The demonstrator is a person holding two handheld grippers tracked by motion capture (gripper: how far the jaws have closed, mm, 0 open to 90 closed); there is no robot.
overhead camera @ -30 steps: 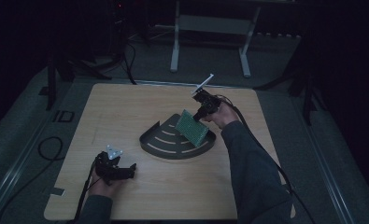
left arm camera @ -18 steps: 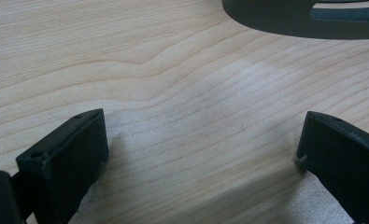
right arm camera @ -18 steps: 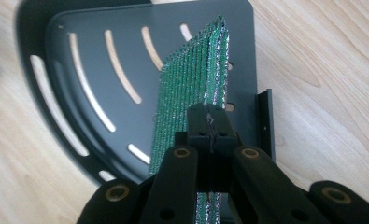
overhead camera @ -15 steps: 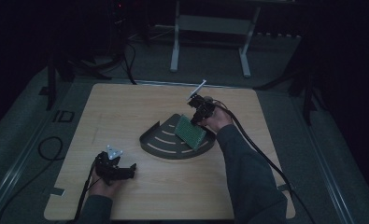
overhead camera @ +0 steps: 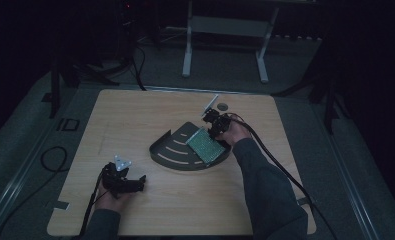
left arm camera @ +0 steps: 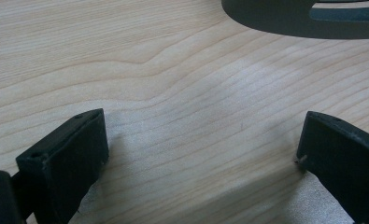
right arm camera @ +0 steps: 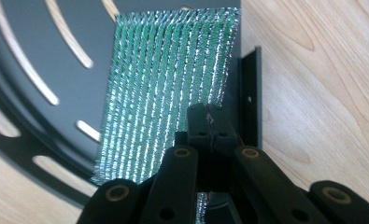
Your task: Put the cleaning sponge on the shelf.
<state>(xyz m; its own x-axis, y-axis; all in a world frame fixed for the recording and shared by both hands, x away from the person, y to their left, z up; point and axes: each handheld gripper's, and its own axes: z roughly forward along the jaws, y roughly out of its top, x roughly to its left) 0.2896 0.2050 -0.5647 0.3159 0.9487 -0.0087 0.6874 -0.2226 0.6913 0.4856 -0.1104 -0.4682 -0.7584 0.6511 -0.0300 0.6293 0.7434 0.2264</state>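
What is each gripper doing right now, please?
Left gripper: open, empty, over the wooden table.
Right gripper: shut on the green mesh sheet on the dark slotted tray.

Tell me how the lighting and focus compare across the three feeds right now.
High view: very dim, floor nearly black, the table only faintly lit. Left gripper view: bright and even, wood grain sharp, the left claw open with soft shadows under its jaws. Right gripper view: bright, glints sparkling off the green mesh sheet, the near right claw slightly soft.

A dim lab: wooden table point(overhead camera: 135, 125), floor cables point(overhead camera: 50, 160), metal stand legs point(overhead camera: 225, 45).
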